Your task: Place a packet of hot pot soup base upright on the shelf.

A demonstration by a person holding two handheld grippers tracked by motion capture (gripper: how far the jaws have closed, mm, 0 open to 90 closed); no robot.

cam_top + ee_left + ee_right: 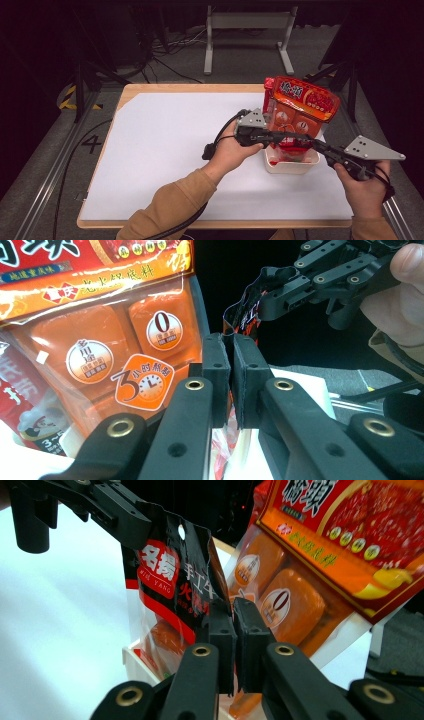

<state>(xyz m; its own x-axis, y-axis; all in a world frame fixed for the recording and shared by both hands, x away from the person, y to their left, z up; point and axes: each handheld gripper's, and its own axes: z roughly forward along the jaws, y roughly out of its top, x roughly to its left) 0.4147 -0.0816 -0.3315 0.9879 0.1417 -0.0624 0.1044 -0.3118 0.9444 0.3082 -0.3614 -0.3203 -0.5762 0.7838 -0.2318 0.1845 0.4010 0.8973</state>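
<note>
High view showed the left gripper (272, 136) and right gripper (311, 142) meeting over a white bin (291, 165) near the table's (165, 150) right side. Both were clenched on a black-and-red sauce pouch (172, 580), one at each side of its top edge. It looked like a tear-open or a lift out of the bin; the next move probably called for opposed pulls. Behind it leaned a glossy orange packet (300, 105) showing blocks inside.
</note>
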